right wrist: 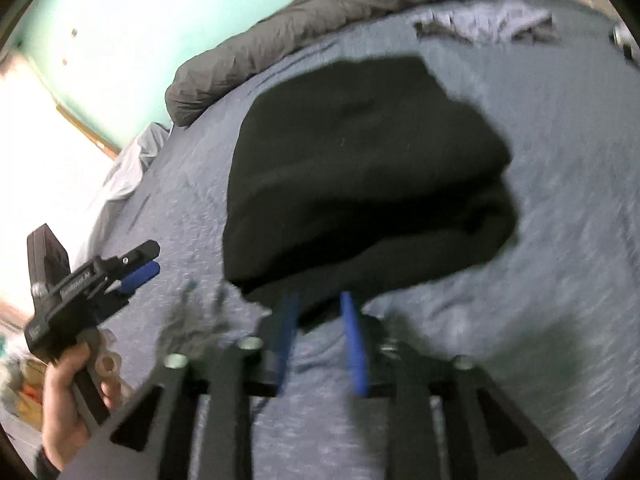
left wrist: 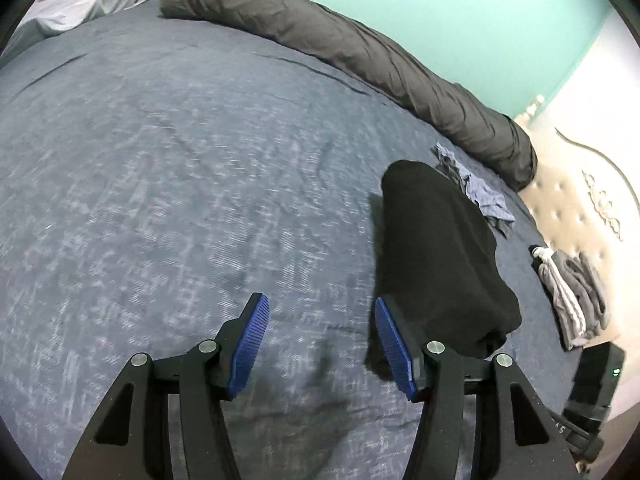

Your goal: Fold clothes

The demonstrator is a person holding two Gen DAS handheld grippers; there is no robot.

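Note:
A black folded garment (left wrist: 436, 264) lies on the blue-grey bed cover (left wrist: 180, 160), right of my left gripper (left wrist: 320, 300). That gripper hangs open over bare cover with nothing between its blue pads. In the right wrist view the same garment (right wrist: 368, 168) fills the middle, blurred. My right gripper (right wrist: 318, 298) is at its near edge with jaws a little apart; the black hem lies over the fingertips and the pads do not press on it. The left gripper (right wrist: 136, 268) shows at far left, held by a hand (right wrist: 64, 400).
A crumpled blue-grey garment (left wrist: 476, 188) and a folded grey one with white stripes (left wrist: 572, 296) lie near the cream tufted headboard (left wrist: 580, 184). A dark grey rolled duvet (left wrist: 360, 52) runs along the teal wall side. Light grey bedding (left wrist: 80, 4) sits at the far left corner.

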